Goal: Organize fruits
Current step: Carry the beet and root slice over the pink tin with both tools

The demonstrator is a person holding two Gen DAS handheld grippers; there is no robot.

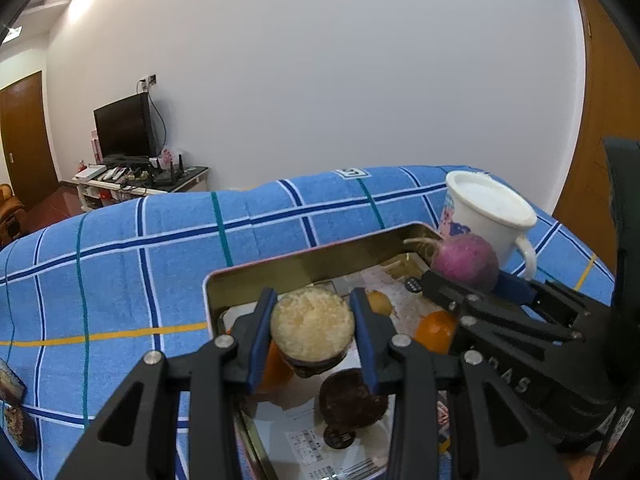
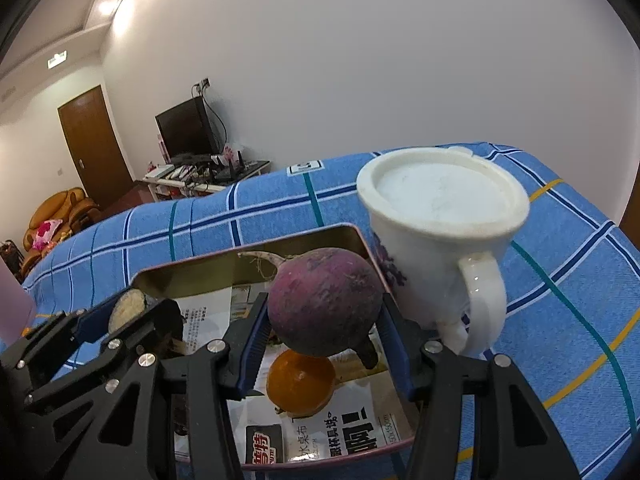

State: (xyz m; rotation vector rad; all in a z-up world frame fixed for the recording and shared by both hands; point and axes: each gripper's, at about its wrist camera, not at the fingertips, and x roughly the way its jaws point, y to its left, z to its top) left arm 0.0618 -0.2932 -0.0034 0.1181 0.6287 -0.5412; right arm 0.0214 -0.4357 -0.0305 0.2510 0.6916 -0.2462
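Observation:
My left gripper (image 1: pixel 313 304) is shut on a cut tuber chunk (image 1: pixel 312 326), its pale cut face turned toward the camera. It hangs just above a gold tin tray (image 1: pixel 304 260) lined with printed paper. My right gripper (image 2: pixel 324 312) is shut on a round purple radish (image 2: pixel 324 292) with a root tail, held over the tray's far right corner (image 2: pixel 192 276). An orange (image 2: pixel 300 384) lies in the tray right under the radish. A dark brown round fruit (image 1: pixel 352 400) sits below the tuber chunk. Part of another orange fruit (image 1: pixel 276 364) shows behind my left finger.
A white mug (image 2: pixel 440 220) with a handle stands just right of the tray, close to the radish. The tray rests on a blue checked cloth (image 1: pixel 120 248). A small yellow-brown fruit (image 1: pixel 380 302) lies mid-tray. A TV stand (image 1: pixel 132 180) and a white wall are behind.

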